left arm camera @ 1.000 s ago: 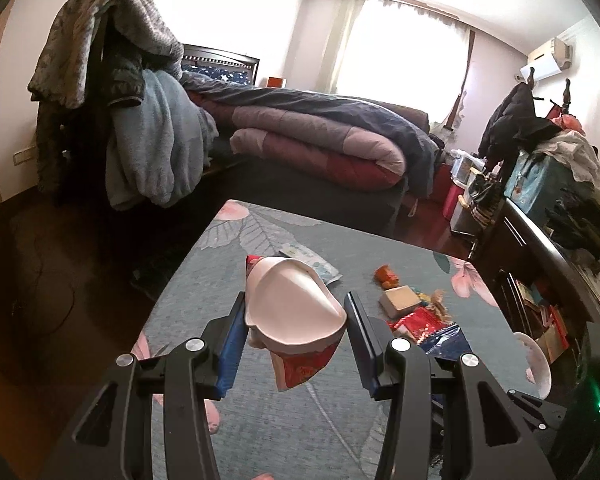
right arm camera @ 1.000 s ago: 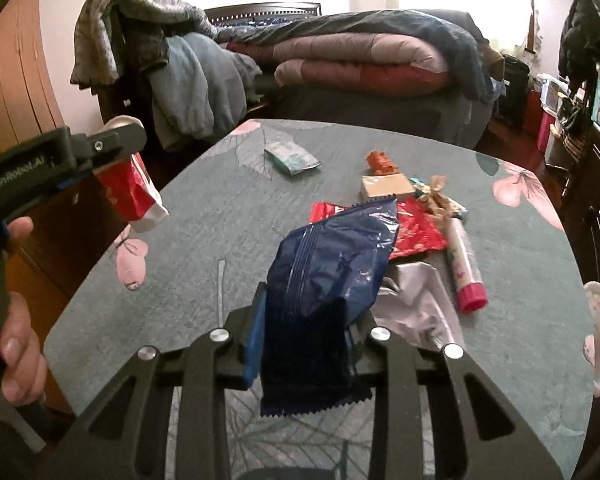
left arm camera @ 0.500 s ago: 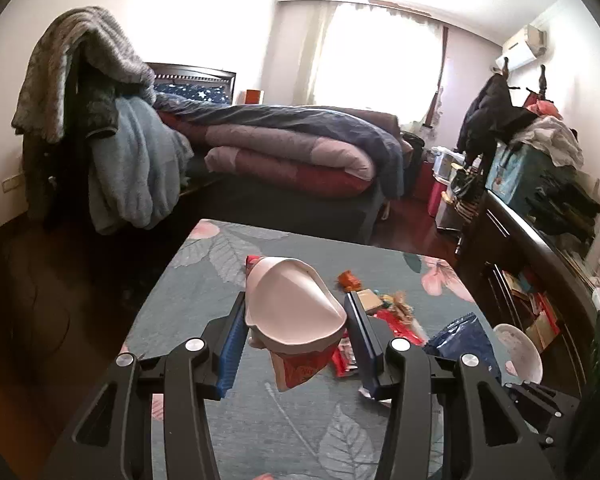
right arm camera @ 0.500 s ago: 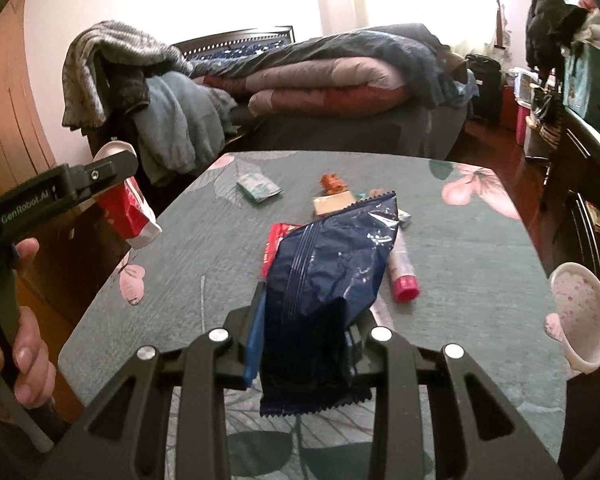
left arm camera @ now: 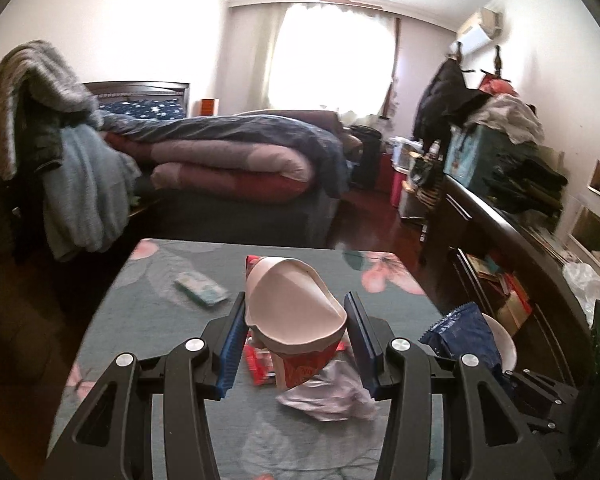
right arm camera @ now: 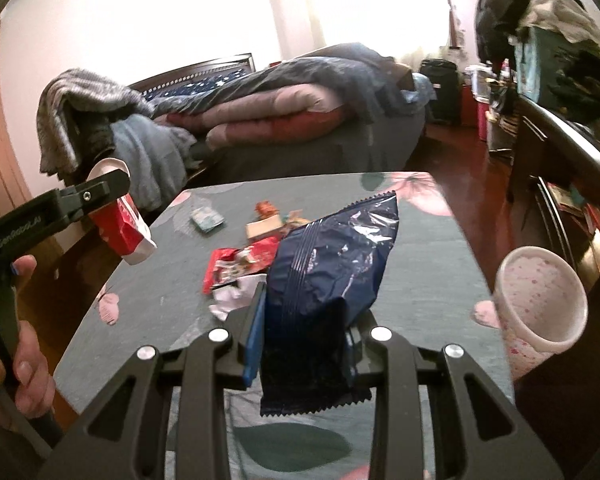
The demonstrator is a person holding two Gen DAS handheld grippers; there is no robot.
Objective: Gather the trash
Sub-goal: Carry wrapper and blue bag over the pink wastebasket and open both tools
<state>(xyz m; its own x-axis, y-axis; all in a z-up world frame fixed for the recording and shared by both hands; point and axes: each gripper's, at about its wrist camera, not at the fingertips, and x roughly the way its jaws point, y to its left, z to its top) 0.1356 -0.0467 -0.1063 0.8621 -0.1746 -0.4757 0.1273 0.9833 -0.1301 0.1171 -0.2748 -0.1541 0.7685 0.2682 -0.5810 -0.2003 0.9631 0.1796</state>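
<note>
Both grippers have drawn back from the table since a second ago, so the litter that lay ahead of our fingers now sits closer under them and more of the bedroom floor shows beyond. We hold the crushed red-and-white paper cup (left arm camera: 296,320) in the left gripper (left arm camera: 296,344), its blue-padded fingers (left arm camera: 233,344) closed narrowly on the cup's squashed sides, white mouth tipped toward the camera. Our right gripper (right arm camera: 304,332) is clamped on the lower part of a dark blue crinkled foil snack bag (right arm camera: 328,276), which stands up between the fingers with its serrated top leaning away. Ahead of the right fingers, on the grey-green floral tablecloth (right arm camera: 420,248), lie a red snack wrapper (right arm camera: 240,264), a crumpled white paper scrap (right arm camera: 232,296), a small tan box (right arm camera: 264,228) and a pale green packet (right arm camera: 208,219). Off to the right of those fingers a pink speckled ceramic cup (right arm camera: 536,304) sits at the table's edge. A hand (right arm camera: 24,316) grips the left tool's handle.
</note>
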